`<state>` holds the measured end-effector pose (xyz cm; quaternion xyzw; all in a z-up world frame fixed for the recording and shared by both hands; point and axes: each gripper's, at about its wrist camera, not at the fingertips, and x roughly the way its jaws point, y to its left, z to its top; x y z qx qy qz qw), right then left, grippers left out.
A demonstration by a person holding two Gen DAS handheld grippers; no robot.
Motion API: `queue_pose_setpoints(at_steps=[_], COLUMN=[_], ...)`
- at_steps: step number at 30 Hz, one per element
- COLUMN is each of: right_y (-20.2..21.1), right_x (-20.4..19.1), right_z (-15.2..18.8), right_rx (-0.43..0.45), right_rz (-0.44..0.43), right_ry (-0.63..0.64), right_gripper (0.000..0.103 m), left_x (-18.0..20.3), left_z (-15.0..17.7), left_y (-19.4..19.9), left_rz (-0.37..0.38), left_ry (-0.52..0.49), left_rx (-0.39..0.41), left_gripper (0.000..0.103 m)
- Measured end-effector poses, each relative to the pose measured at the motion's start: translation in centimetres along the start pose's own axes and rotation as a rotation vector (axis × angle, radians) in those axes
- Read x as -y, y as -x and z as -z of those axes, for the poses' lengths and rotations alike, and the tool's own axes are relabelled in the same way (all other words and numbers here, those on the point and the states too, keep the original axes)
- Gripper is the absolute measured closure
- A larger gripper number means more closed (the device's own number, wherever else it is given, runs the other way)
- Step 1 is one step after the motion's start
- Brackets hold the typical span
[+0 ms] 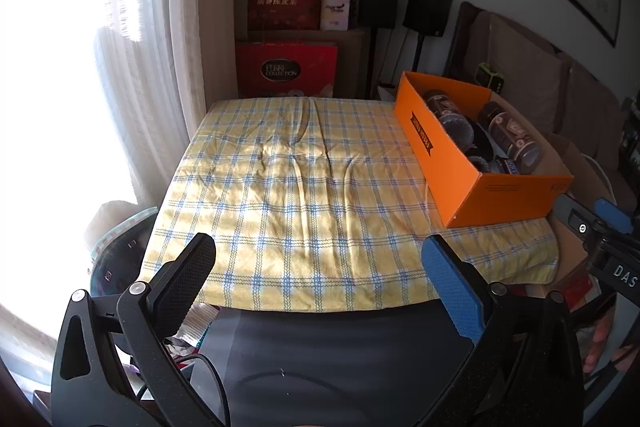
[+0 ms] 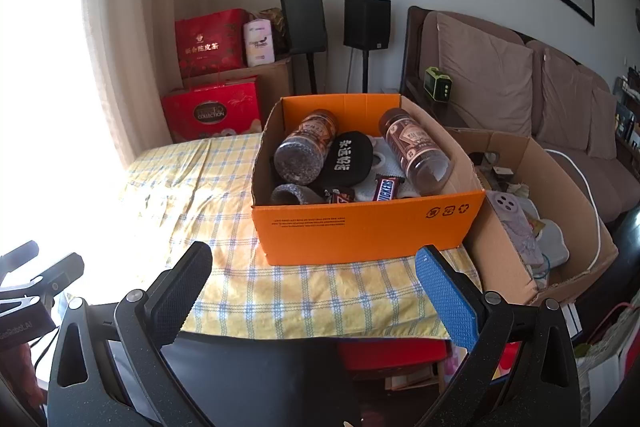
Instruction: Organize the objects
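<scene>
The orange box (image 2: pixel 368 223) sits at the right edge of the checked cloth (image 1: pixel 304 187), packed with two jars (image 2: pixel 416 151), a black cap (image 2: pixel 348 159) and a Snickers bar (image 2: pixel 387 189), probably gathered there to tidy the table. The left gripper (image 1: pixel 316 267) and right gripper (image 2: pixel 312 275) hang at the near edge, fingers wide apart and holding nothing, seemingly finished or between picks.

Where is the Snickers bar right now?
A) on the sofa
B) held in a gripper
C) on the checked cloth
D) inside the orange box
D: the Snickers bar lies inside the orange box, near its front wall among the jars; both grippers are open and hold nothing.
</scene>
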<state>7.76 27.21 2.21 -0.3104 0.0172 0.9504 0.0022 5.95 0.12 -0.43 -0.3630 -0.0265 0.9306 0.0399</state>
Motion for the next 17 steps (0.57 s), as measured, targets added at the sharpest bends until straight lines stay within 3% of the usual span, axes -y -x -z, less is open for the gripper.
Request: queue_pose_setpoints(at_steps=[17], right_y=[0.02], right_x=[0.07], right_z=[-0.07], right_rx=[0.000], right_rz=[-0.003], right_ry=[0.000], right_gripper=[0.001], left_x=[0.06], left_z=[-0.04], left_y=[0.41], left_rz=[-0.010], left_ry=[-0.001], left_rx=[0.013], left_gripper=[0.000])
